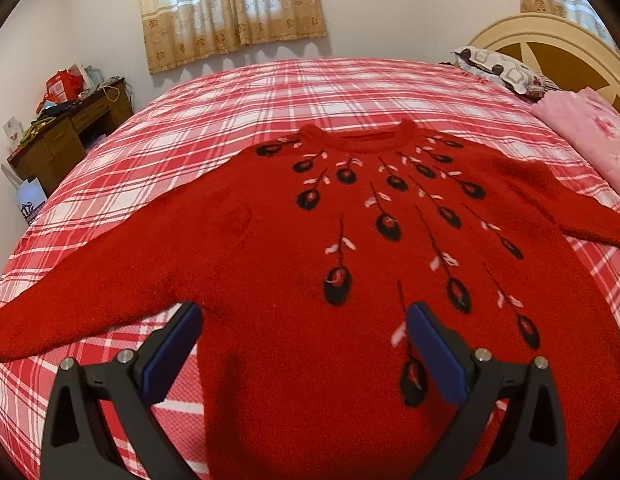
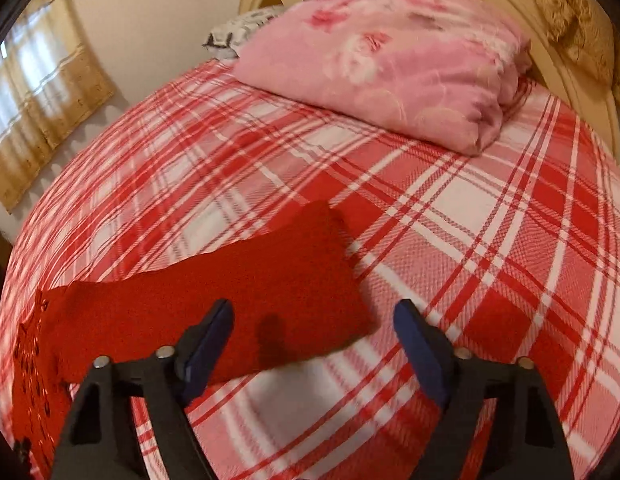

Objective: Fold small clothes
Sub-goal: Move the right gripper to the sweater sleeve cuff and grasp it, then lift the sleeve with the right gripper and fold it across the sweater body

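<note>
red sweater (image 1: 310,240) lies flat on the plaid bed (image 1: 230,92); left gripper (image 1: 306,320) hangs released over its hem; right gripper (image 2: 313,320), released, hangs above the sleeve (image 2: 270,276)

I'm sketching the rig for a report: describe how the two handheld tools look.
Both look identical. The left tool and right tool each have two matte black triangular arms with cut-out windows, silver round bolt heads at the joints, and flat dark blue pads. No cables, markings or sleeves show.
</note>
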Demonstrator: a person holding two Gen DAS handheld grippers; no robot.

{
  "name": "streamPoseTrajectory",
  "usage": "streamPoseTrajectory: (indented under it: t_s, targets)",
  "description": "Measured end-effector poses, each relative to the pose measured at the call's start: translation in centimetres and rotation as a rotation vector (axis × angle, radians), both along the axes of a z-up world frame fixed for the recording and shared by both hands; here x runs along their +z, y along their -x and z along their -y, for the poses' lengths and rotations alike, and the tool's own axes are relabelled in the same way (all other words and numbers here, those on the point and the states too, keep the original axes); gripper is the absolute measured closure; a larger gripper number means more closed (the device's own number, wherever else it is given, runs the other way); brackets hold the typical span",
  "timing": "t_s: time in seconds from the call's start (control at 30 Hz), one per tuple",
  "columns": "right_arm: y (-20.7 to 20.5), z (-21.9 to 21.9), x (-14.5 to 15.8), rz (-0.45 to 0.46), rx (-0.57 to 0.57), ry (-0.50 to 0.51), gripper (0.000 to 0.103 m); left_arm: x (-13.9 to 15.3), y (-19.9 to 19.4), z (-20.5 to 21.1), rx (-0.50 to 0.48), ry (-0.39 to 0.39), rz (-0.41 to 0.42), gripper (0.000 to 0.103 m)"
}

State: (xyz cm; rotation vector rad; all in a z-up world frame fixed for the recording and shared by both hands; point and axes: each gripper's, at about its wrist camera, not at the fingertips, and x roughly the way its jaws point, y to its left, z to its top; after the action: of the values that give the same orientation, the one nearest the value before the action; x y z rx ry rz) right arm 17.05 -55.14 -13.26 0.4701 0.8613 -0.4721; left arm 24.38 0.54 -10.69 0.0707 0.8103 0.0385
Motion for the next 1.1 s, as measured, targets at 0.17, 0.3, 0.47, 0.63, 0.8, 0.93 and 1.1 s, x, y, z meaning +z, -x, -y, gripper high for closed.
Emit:
streamPoseTrajectory:
  t_s: [0.17, 0.3, 0.47, 0.63, 0.8, 0.93, 1.1]
  targets:
    - [-1.2, 1.5, -0.3, -0.014, -0.012, -0.005, 0.038, -0.3, -0.7, -0.8, 0.022, 0.016, -0.012, 0.0]
    - [-2.1, 2.0, -0.5, -0.036, 0.015, -0.03, 0.075, -0.6, -0.7, -1.1, 0.024, 0.022, -0.02, 0.0]
    - [-2.7, 1.0, 0.1, -0.032, 0.058, -0.03, 0.091, -0.8, -0.7, -1.3, 0.026, 0.034, -0.03, 0.0]
    - [-2.8, -0.6, 2.5, 0.012, 0.088, 0.01, 0.094, -0.4, -0.4, -1.8, 0.031, 0.04, -0.015, 0.0]
    - [-3.6, -3.6, 6.4, 0.072, 0.146, 0.069, 0.094, 0.0, 0.1, -2.3, 0.039, 0.034, -0.005, 0.0]
    - [-4.4, -6.7, 9.6, 0.118, 0.212, 0.107, 0.094, 0.5, 0.5, -2.8, 0.046, 0.032, 0.011, 0.0]
    - [-5.5, -10.8, 12.8, 0.161, 0.291, 0.143, 0.094, 0.9, 1.0, -3.4, 0.048, 0.033, 0.021, 0.0]
